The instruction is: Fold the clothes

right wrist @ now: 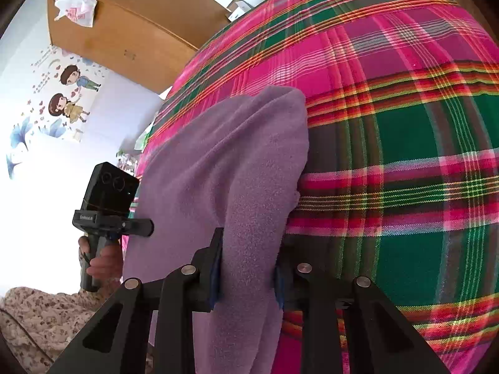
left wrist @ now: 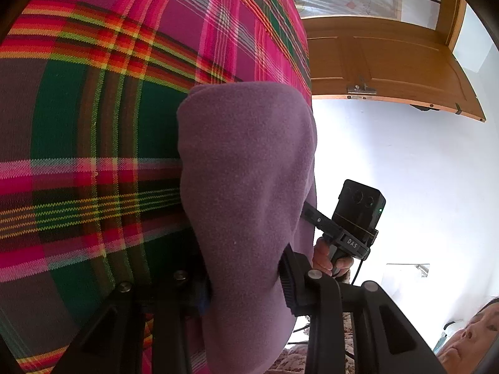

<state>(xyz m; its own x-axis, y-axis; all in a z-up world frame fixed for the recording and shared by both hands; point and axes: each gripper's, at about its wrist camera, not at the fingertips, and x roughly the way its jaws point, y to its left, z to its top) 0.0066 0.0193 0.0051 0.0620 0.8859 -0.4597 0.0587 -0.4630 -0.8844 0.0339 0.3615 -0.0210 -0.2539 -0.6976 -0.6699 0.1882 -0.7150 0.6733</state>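
Note:
A purple fleece garment (left wrist: 246, 171) hangs between both grippers above a plaid cloth (left wrist: 93, 124). My left gripper (left wrist: 246, 286) is shut on one edge of the garment, which bulges forward between its fingers. My right gripper (right wrist: 248, 274) is shut on another edge of the same garment (right wrist: 224, 162). The right gripper shows in the left wrist view (left wrist: 346, 230), held in a hand just right of the garment. The left gripper shows in the right wrist view (right wrist: 106, 208), held in a hand at the garment's left edge.
The pink, green and red plaid cloth (right wrist: 405, 124) covers the surface under the garment. A wooden door (left wrist: 389, 68) and white wall lie beyond. A brown cardboard box (right wrist: 118, 31) and cartoon wall stickers (right wrist: 68, 93) are at left. The person's face (left wrist: 474, 336) is at lower right.

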